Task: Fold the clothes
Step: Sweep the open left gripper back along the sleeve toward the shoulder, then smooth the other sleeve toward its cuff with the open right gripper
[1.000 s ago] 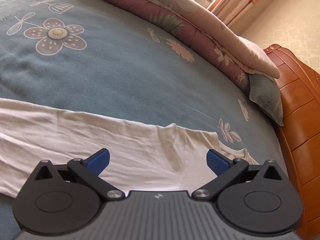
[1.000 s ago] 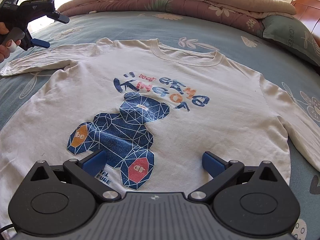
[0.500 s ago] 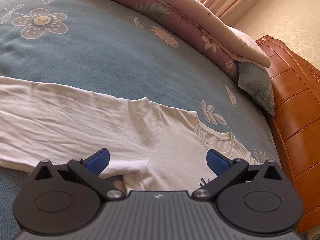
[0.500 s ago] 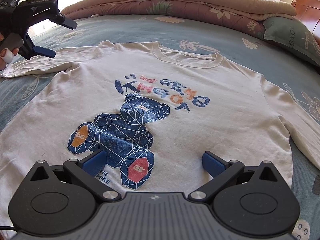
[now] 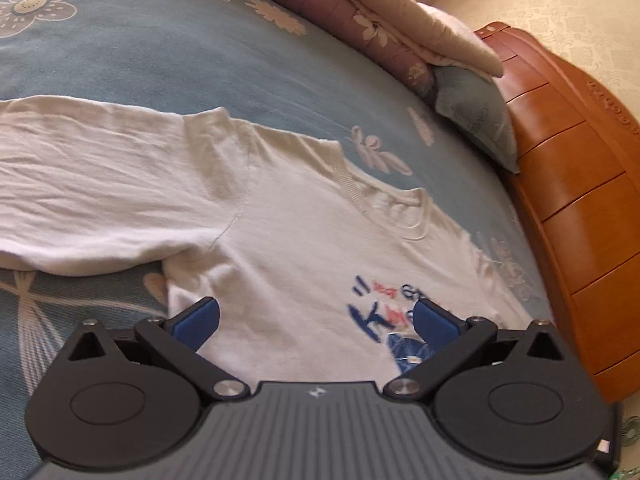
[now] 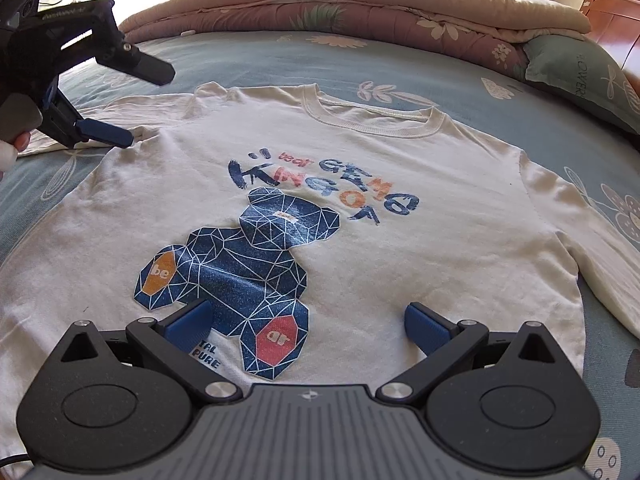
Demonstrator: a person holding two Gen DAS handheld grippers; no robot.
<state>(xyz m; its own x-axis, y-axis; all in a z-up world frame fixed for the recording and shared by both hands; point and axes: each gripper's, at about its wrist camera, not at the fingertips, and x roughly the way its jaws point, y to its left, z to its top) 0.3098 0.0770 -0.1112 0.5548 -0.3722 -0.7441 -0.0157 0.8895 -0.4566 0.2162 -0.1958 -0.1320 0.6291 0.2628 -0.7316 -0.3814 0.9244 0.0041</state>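
Since a second ago the left gripper [image 6: 138, 104] has swung in from the far sleeve toward the shirt's shoulder, fingers spread wide and holding nothing; the right gripper [image 6: 308, 320] has barely moved, hovering over the hem with its fingers also apart and empty. The white sweatshirt [image 6: 400, 248] lies flat, print up, on the blue flowered bedspread [image 5: 200, 52]. A rolled quilt [image 6: 360, 4] and a pillow [image 6: 576, 68] sit along the far edge, beside a wooden headboard [image 5: 580, 200].
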